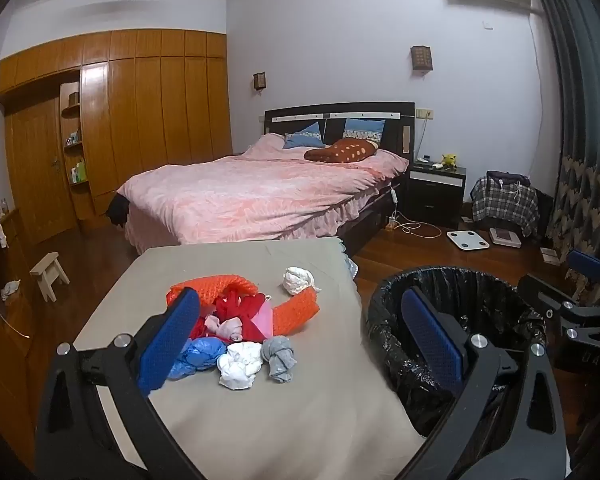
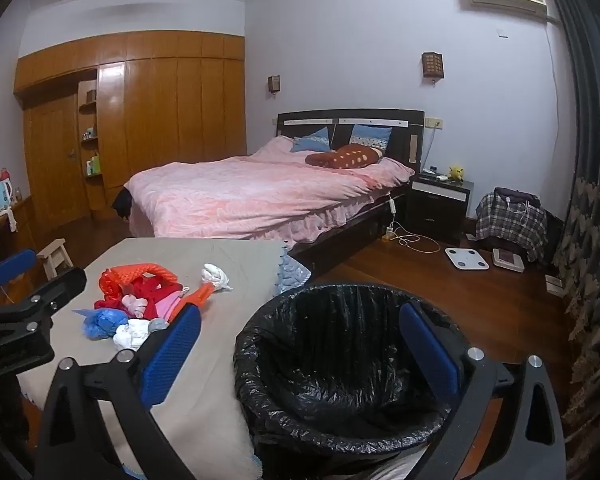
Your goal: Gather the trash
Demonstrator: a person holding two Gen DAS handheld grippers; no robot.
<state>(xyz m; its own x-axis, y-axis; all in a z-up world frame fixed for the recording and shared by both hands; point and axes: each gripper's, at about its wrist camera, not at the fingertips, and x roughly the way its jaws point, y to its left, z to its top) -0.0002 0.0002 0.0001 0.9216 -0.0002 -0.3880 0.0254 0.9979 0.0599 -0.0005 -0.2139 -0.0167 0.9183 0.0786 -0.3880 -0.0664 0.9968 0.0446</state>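
Observation:
A pile of trash lies on a grey-covered table (image 1: 228,268): orange bubble wrap (image 1: 220,284), red scraps (image 1: 240,312), a blue plastic wad (image 1: 198,356), a white crumpled wad (image 1: 240,364), a grey knotted wad (image 1: 278,354) and a white ball (image 1: 298,280) further back. The pile shows in the right wrist view too (image 2: 140,304). A bin with a black liner (image 2: 340,360) stands right of the table. My left gripper (image 1: 300,336) is open and empty above the table's near end. My right gripper (image 2: 300,348) is open and empty above the bin.
A pink bed (image 1: 260,192) stands behind the table. A wooden wardrobe (image 1: 140,112) lines the left wall. A small stool (image 1: 48,272) is on the floor at left. A nightstand (image 1: 436,188), a scale (image 1: 468,240) and a plaid-covered chair (image 1: 504,204) are at right.

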